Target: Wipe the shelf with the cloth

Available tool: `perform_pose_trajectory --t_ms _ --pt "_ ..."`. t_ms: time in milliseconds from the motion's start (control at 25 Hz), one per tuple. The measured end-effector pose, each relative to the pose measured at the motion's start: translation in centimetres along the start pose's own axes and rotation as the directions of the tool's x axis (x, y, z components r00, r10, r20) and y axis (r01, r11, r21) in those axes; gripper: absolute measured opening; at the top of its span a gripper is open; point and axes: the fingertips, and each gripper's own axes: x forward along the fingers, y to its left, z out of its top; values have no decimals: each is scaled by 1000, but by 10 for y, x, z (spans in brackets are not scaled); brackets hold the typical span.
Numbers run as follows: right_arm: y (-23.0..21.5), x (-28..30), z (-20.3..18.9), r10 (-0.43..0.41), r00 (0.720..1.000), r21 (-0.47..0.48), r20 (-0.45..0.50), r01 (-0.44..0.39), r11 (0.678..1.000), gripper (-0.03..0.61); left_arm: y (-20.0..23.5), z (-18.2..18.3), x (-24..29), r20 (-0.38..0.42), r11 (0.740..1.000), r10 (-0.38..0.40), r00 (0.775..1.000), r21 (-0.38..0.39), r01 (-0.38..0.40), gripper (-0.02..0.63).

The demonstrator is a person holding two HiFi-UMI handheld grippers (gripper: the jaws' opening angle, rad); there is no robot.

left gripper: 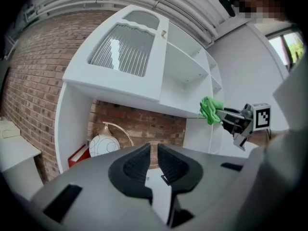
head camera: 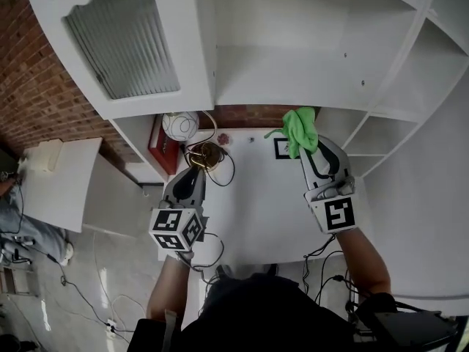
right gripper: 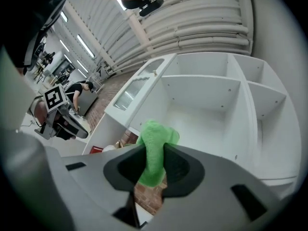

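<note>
The right claw [head camera: 311, 152] is closed on the green cloth [head camera: 300, 128], which sticks out past its tips. The cloth is held up at the front edge of the white shelf [head camera: 293, 79], above the far side of the white counter [head camera: 253, 211]. The left claw [head camera: 195, 169] has its jaws almost together, with nothing between them. It is at the left, near a round white lamp [head camera: 180, 125] and a red book [head camera: 155, 147].

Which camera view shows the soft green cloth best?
The right gripper view: the soft green cloth is large, pinched between the jaws of the right gripper. The head view shows it smaller, bunched at that gripper's tip; the left gripper view, small, from the side.
</note>
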Motion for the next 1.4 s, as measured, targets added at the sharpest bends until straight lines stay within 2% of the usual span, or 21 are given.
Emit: perform_pose_trajectory --t_ms 120,240,400,520,680,1400 --pt "-11 -13 -20 -78 996 72 -33 80 994 92 6 9 -7 31 998 44 999 37 -46 46" --pt "-22 -24 -33 -160 985 163 -63 169 972 92 9 21 -11 67 996 62 996 60 -66 47" --pt "-20 -32 -46 -165 981 221 -98 183 958 92 10 30 -16 97 994 80 992 73 -87 47" --pt "-16 -32 -52 -147 983 248 -112 171 954 92 6 37 -16 121 988 85 989 116 -99 46" --pt "-13 -34 -53 -144 982 226 -120 168 960 92 -4 41 -12 128 986 64 990 147 -83 47" --pt "-8 -37 -50 -138 984 181 -109 156 971 92 -10 42 -8 130 987 60 990 141 -78 46"
